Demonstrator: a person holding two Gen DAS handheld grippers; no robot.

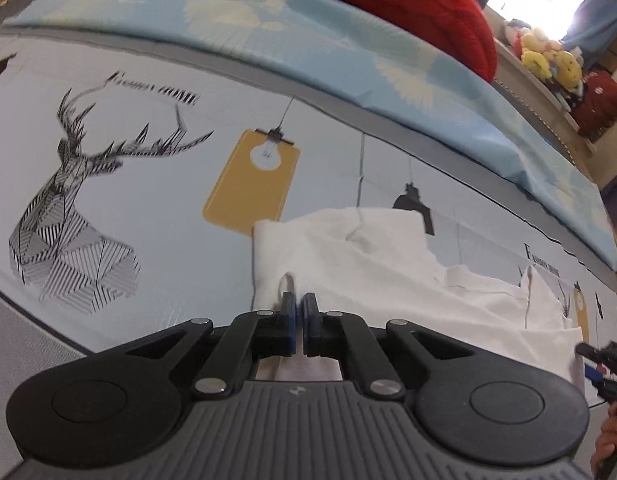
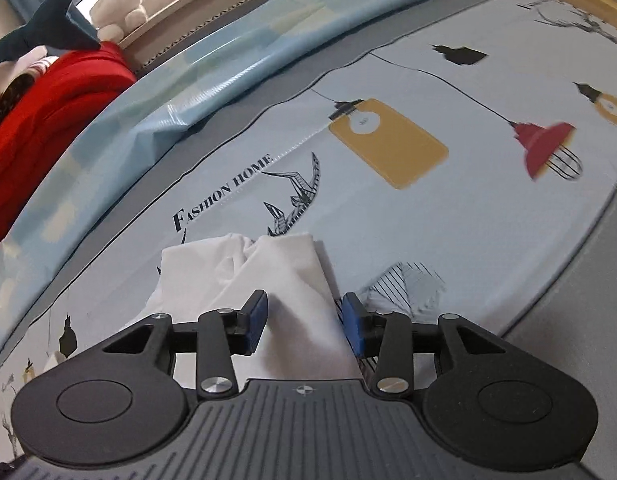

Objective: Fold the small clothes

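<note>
Partly under left claw (image 1: pixel 299 307), white garment (image 1: pixel 360 264)

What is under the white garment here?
The white garment lies on the printed sheet. A black lamp print and deer antlers poke out from behind it; the rest of those prints underneath is covered. Left gripper pinches its edge.
</note>
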